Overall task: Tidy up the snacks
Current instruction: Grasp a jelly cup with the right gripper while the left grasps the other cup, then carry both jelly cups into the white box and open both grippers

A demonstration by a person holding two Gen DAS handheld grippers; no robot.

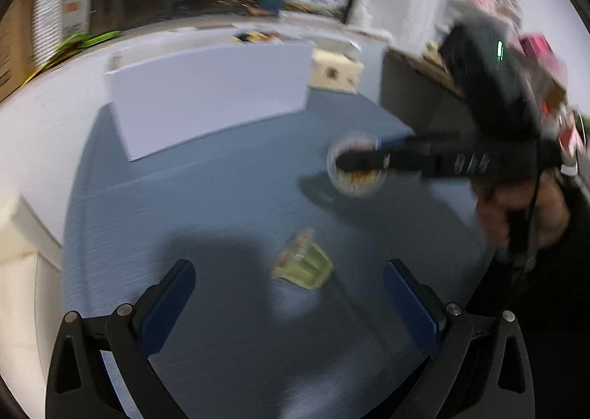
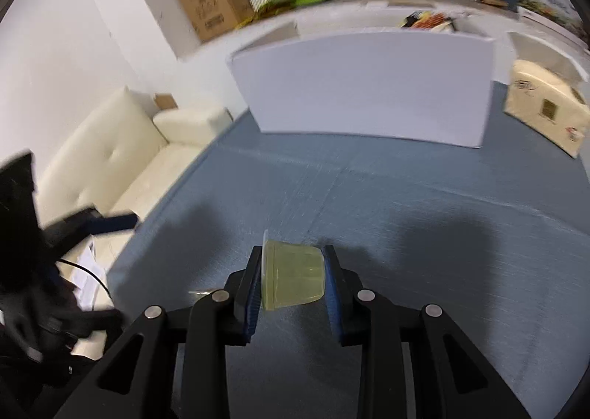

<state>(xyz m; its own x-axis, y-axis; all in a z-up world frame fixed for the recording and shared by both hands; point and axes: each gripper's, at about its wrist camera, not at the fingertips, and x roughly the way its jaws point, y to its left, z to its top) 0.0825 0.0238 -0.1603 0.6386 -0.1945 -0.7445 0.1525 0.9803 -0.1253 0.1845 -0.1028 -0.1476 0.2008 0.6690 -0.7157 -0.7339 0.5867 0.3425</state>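
Left wrist view: left tool (image 1: 289, 280) spread wide, nothing between its pads, hovering over a green jelly cup (image 1: 303, 265) lying tipped on the blue tabletop (image 1: 221, 190); right wrist view: right tool (image 2: 293, 271) clamped on another translucent yellow-green jelly cup (image 2: 293, 279), sideways, likely bound for the white box (image 2: 365, 87).

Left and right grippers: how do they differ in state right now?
The left gripper has its jaws spread wide with nothing between the pads; the right gripper has its jaws drawn in on the yellow-green jelly cup. The left gripper hangs above a second jelly cup on the blue mat; the right one holds its cup. Both are black with blue pads.
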